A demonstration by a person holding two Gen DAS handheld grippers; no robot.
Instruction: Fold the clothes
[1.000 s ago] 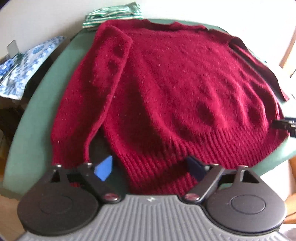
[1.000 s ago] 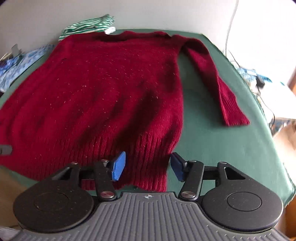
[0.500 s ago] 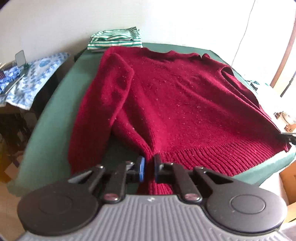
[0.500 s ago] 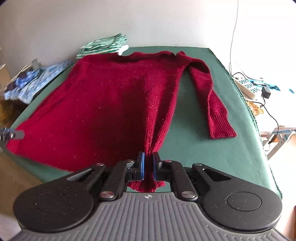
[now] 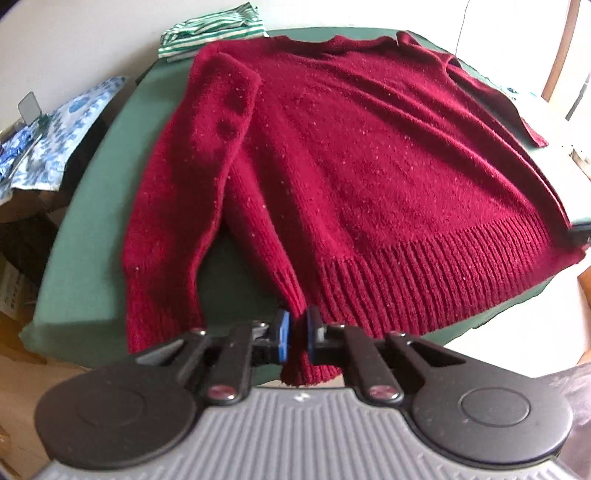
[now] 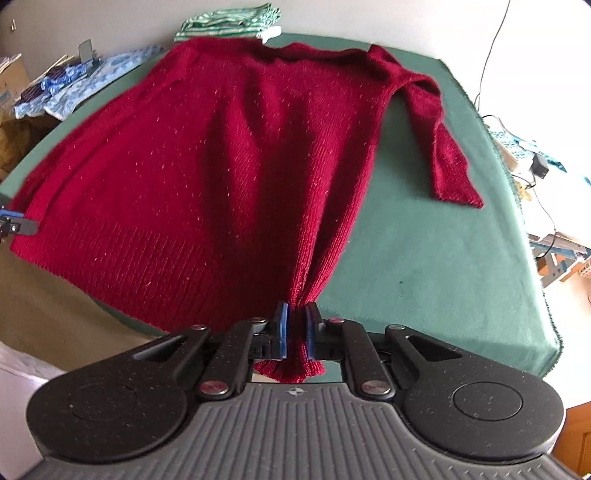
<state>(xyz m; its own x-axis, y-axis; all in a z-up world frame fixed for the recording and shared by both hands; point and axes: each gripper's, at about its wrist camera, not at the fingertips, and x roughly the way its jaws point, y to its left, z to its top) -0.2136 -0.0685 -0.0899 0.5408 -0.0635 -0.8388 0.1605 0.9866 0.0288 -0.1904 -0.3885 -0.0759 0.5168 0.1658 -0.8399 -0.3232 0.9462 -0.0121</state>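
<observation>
A dark red knitted sweater (image 5: pixel 369 166) lies face up on the green table (image 5: pixel 92 258), collar at the far end. My left gripper (image 5: pixel 296 334) is shut on the ribbed hem at its left corner, and the cloth hangs out below the pads. My right gripper (image 6: pixel 295 330) pinches the right hem corner of the sweater (image 6: pixel 221 166); its jaws are opening slightly with the knit still pressed between them. The hem is raised off the table between both grippers. One sleeve (image 5: pixel 184 184) lies along the left side, the other sleeve (image 6: pixel 443 147) on the right.
A folded green-and-white striped garment (image 5: pixel 210 33) sits at the table's far edge. Blue-and-white patterned cloth (image 5: pixel 62 140) lies on a surface to the left. A power strip with cables (image 6: pixel 517 147) sits beyond the right edge of the table (image 6: pixel 424 258).
Both grippers went from open around the hem corners to shut on them. The hem has since been lifted and drawn towards the cameras, stretching the sweater's body.
</observation>
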